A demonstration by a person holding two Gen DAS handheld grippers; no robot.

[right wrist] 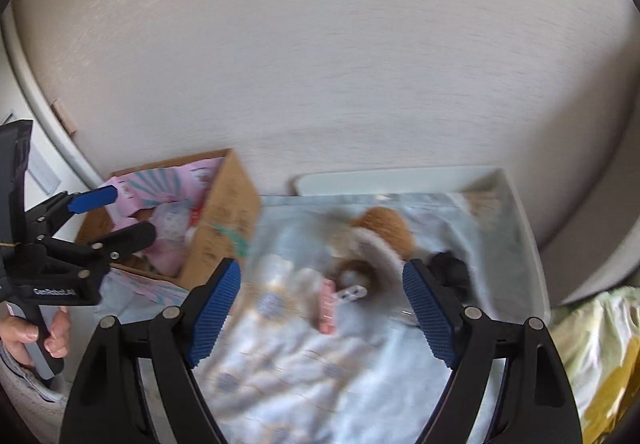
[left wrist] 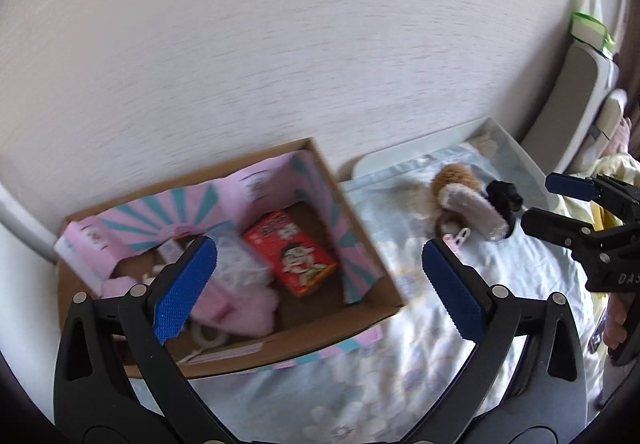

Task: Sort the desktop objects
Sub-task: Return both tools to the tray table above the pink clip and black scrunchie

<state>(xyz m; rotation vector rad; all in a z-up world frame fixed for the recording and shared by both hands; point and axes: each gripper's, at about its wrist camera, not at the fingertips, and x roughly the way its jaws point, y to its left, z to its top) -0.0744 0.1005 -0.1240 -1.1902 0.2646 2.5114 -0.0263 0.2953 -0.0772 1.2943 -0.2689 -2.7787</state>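
A cardboard box (left wrist: 372,244) with a pink and teal liner stands by the wall on a pale blue floral cloth (left wrist: 400,384). In it lie a red snack box (left wrist: 290,252), pink fluffy items (left wrist: 236,304) and white bits. My left gripper (left wrist: 316,284) is open and empty, held above the box's right front corner. To the right lies a pile: a brown fluffy thing (left wrist: 454,176), a grey-pink fluffy band (left wrist: 472,210), a black item (left wrist: 504,196) and a pink clip (right wrist: 328,304). My right gripper (right wrist: 320,312) is open and empty above that pile; it also shows at the left wrist view's right edge (left wrist: 552,200).
The cloth covers a white table (right wrist: 384,180) set against a pale wall (left wrist: 280,44). A beige chair (left wrist: 576,92) with a green-edged item stands at the far right. Yellow-green fabric (right wrist: 600,344) lies to the right of the table. The box also shows in the right wrist view (right wrist: 228,220).
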